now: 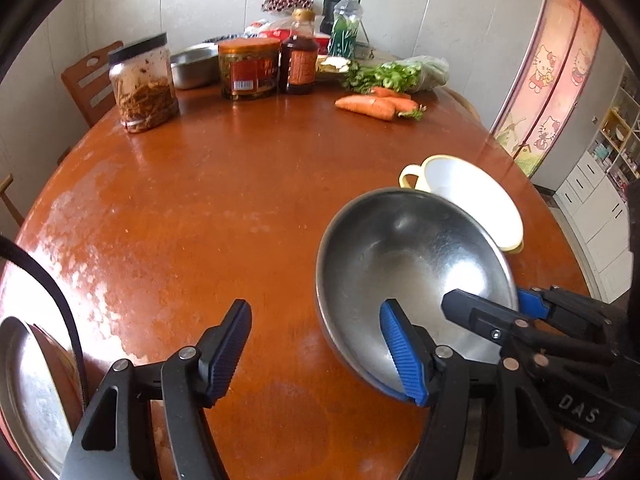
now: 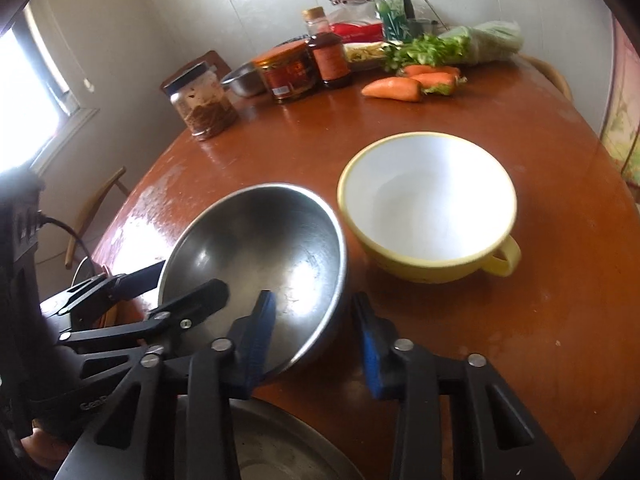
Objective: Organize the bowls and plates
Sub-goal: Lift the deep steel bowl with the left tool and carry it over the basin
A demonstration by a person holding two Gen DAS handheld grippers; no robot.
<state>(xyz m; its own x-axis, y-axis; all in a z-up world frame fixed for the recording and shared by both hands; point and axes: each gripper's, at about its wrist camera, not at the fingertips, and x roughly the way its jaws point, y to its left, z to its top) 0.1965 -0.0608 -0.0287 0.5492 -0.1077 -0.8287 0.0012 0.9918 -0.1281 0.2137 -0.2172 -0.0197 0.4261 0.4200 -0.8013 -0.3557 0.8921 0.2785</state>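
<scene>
At worktop's (image 1: 208, 184) near edge: steel bowl (image 1: 412, 264) tilted, touching yellow-rimmed white bowl (image 2: 428, 212). Both grippers straddle its near rim: left gripper (image 1: 316, 344) jaws spread, right gripper (image 2: 316, 336) jaws part-spread, grip unclear. Jars (image 1: 248, 68), carrots (image 1: 372, 106) along far edge.

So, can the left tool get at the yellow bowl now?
Probably not directly: the tilted steel bowl and the right tool astride its rim lie between the left tool and the yellow bowl.
</scene>
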